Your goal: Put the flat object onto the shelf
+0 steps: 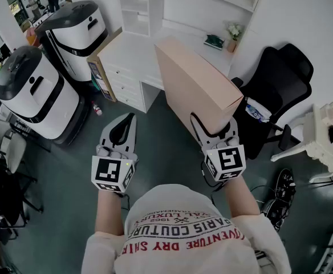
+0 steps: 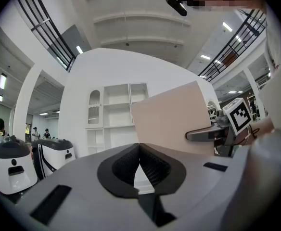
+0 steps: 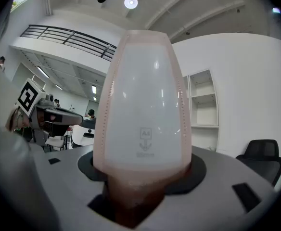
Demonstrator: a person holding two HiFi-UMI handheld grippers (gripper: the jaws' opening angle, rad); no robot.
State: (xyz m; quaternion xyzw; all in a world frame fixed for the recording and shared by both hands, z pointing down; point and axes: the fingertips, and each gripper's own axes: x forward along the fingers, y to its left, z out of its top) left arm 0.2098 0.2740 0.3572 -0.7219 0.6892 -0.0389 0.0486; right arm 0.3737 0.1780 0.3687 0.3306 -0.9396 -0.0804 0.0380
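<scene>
The flat object is a pale pink A4 file case [image 1: 195, 84], held upright on its edge above the floor. My right gripper [image 1: 215, 125] is shut on its near lower end. In the right gripper view the pink file case [image 3: 145, 109] fills the gap between the jaws and hides most of what lies ahead. My left gripper [image 1: 126, 121] hangs to its left, shut with nothing in it; its ribbed pads meet in the left gripper view [image 2: 139, 150]. The white shelf unit [image 1: 137, 7] stands ahead over a white desk. From the left gripper view I see the file case [image 2: 172, 124] and the shelf [image 2: 114, 114].
Two white-and-black machines [image 1: 35, 90] [image 1: 78, 30] stand at the left. A cardboard sheet [image 1: 101, 61] leans on the desk drawers. A black office chair [image 1: 280, 84] is at the right, with shoes [image 1: 280, 187] on the floor. A small plant pot [image 1: 233, 36] sits on the desk.
</scene>
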